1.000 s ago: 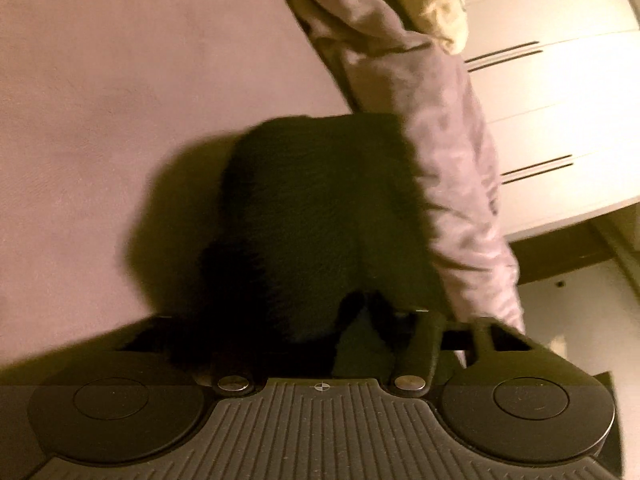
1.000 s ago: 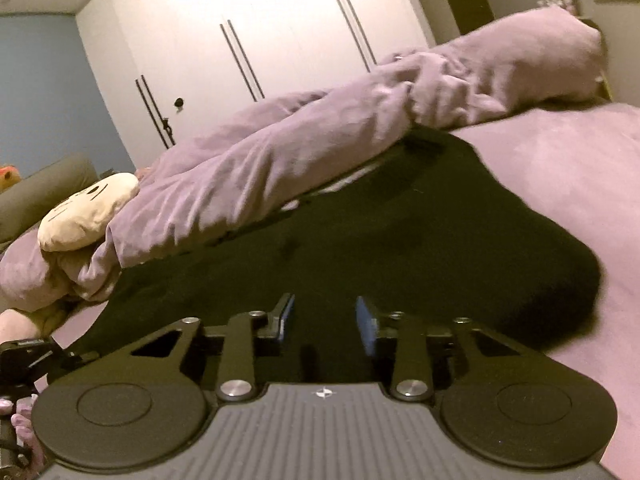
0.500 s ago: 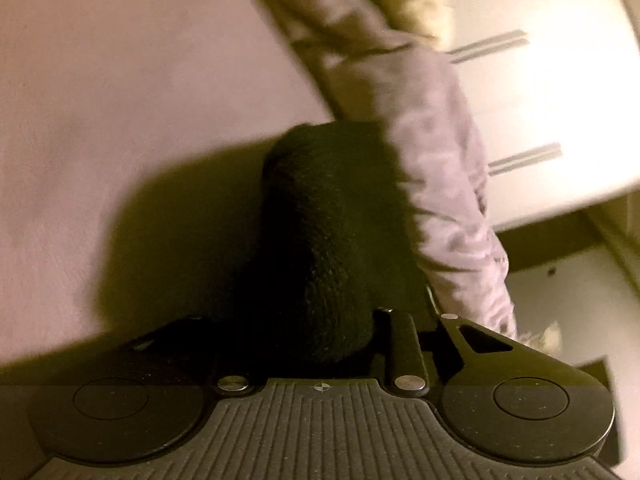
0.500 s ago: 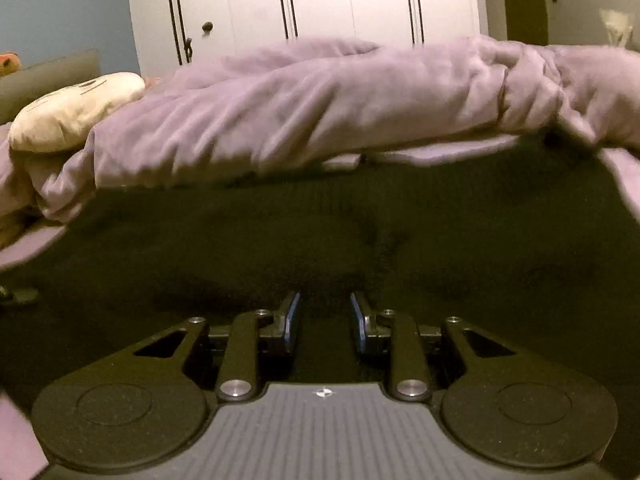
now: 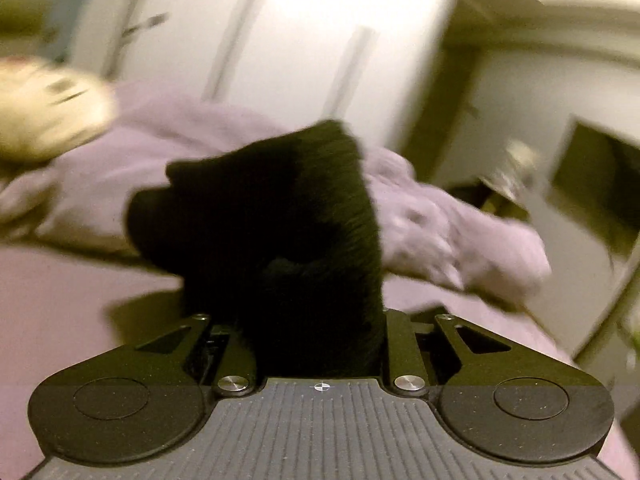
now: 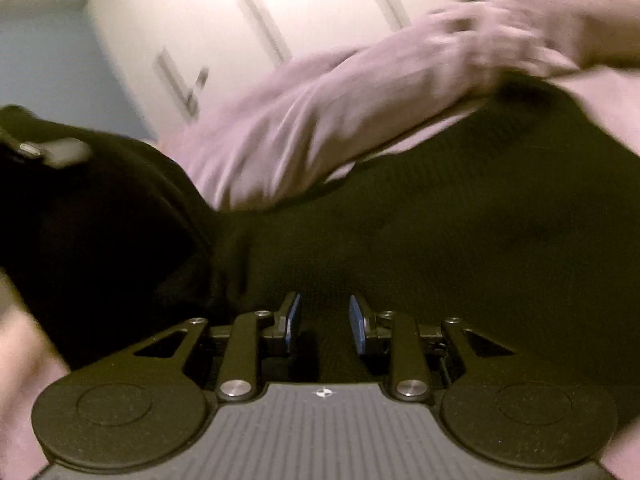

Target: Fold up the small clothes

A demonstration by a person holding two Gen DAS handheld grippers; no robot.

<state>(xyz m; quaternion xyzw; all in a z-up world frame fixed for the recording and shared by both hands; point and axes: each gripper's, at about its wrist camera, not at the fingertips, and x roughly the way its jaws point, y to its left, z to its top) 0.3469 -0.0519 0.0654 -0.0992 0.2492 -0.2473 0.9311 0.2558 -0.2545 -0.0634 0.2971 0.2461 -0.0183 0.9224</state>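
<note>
A black knit garment (image 6: 440, 232) lies spread on the lilac bed. In the left wrist view a bunched part of the black garment (image 5: 280, 220) sticks up between my left gripper's jaws and hides the fingertips; the left gripper (image 5: 316, 320) is shut on it and holds it lifted above the bed. In the right wrist view my right gripper (image 6: 324, 316) is open with blue pads (image 6: 294, 314) showing, low over the flat black cloth. The lifted fold (image 6: 100, 220) with the left gripper rises at the left.
A rumpled lilac duvet (image 5: 440, 232) lies along the bed's far side, also showing in the right wrist view (image 6: 340, 120). A cream plush toy (image 5: 44, 116) sits at the left. White wardrobe doors (image 5: 300, 40) stand behind. Bare lilac sheet (image 5: 60, 300) is at left.
My left gripper has lifted and tilted up with the black cloth, its view swinging from the bed surface to the wardrobe. The right gripper has shifted and tilted over the garment, still open.
</note>
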